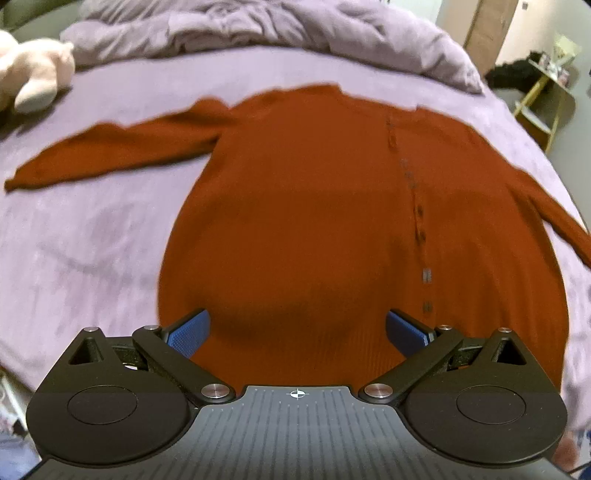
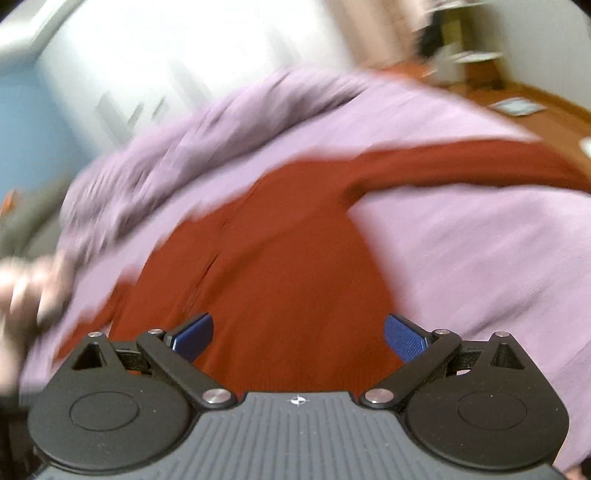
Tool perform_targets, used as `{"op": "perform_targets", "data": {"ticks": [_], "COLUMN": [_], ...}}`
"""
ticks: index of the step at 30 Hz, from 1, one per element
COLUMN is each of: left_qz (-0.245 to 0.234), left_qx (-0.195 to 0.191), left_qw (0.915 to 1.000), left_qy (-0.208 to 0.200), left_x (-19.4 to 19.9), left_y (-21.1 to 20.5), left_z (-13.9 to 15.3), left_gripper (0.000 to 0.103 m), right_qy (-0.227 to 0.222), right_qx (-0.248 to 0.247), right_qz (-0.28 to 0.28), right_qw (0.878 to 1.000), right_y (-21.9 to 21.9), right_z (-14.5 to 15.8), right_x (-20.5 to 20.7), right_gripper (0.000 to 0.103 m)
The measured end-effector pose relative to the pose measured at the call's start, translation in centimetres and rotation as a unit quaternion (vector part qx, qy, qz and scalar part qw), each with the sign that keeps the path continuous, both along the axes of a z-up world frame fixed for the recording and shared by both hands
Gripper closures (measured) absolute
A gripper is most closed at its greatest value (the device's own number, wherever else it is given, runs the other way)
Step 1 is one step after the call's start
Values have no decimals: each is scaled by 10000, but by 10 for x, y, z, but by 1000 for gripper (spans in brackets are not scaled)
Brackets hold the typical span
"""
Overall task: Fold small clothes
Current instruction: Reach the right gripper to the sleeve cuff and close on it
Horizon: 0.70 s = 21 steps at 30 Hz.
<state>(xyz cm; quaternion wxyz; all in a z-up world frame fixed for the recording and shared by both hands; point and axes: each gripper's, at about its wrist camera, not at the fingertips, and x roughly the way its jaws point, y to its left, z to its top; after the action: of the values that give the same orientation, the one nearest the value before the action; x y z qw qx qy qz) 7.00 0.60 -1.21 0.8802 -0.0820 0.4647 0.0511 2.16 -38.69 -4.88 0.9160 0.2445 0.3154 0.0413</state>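
Note:
A rust-red long-sleeved buttoned top [image 1: 314, 206] lies spread flat on the lilac bed sheet [image 1: 92, 240], sleeves out to both sides, button row running down its right half. My left gripper [image 1: 297, 332] is open and empty, hovering over the top's lower hem. In the blurred right wrist view the same top [image 2: 288, 266] lies below my right gripper [image 2: 297, 336], which is open and empty above the hem, with one sleeve [image 2: 461, 162] stretching to the right.
A crumpled lilac duvet [image 1: 258, 29] is bunched along the far side of the bed. A pale plush toy [image 1: 33, 74] lies at the far left. A yellow shelf unit [image 1: 543, 99] stands past the bed's right edge.

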Motion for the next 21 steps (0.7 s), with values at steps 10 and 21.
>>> {"op": "perform_targets", "data": {"ticks": [10,21], "left_qz": [286,585], "left_qx": [-5,-451], "left_qw": [9976,9973], "left_qy": [-625,-55], "left_x": [82,89], "left_y": [-25,-4], "left_z": [-20,-50], "left_gripper": [0,0], "right_qy": [-127,77], "right_qx": [2241,3021], "right_qz": [-3113,-4061], "right_qw": [9234,8624], "right_y": [-209,-249], "right_z": [-59,-108], "right_x": [47,49], "right_gripper": [56,82]}}
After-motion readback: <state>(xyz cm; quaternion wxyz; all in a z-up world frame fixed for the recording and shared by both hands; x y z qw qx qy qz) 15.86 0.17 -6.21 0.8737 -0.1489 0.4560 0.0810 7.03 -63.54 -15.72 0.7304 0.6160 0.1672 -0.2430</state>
